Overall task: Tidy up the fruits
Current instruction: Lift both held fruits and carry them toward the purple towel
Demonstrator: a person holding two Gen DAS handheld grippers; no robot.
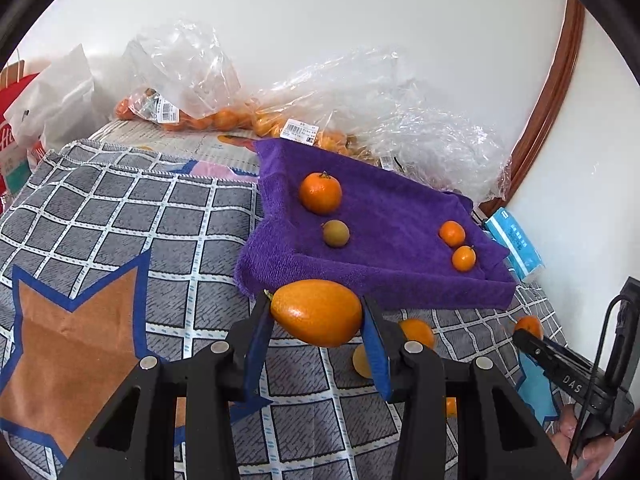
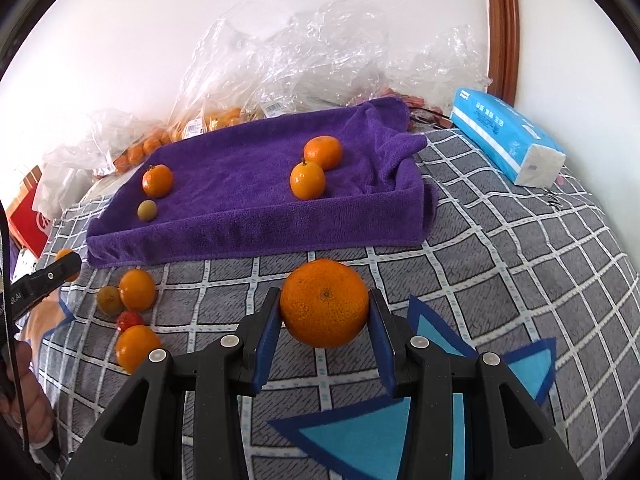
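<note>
My left gripper (image 1: 316,312) is shut on an oval orange kumquat (image 1: 318,312), held above the checked cloth just in front of the purple towel-lined tray (image 1: 384,280). My right gripper (image 2: 324,312) is shut on a round orange mandarin (image 2: 324,304), also held in front of the tray (image 2: 256,232). In the tray lie a mandarin (image 1: 320,193), a small brownish fruit (image 1: 336,233) and two small oranges (image 1: 452,233) (image 1: 464,258). Loose fruits lie on the cloth: oranges (image 2: 137,290) (image 2: 136,347), a brownish fruit (image 2: 109,299) and a small red fruit (image 2: 130,320).
Clear plastic bags with several oranges (image 1: 224,118) lie behind the tray by the white wall. A blue tissue pack (image 2: 508,140) lies at the right. A red box (image 2: 30,212) stands at the left. A brown wooden frame (image 1: 556,80) runs along the wall.
</note>
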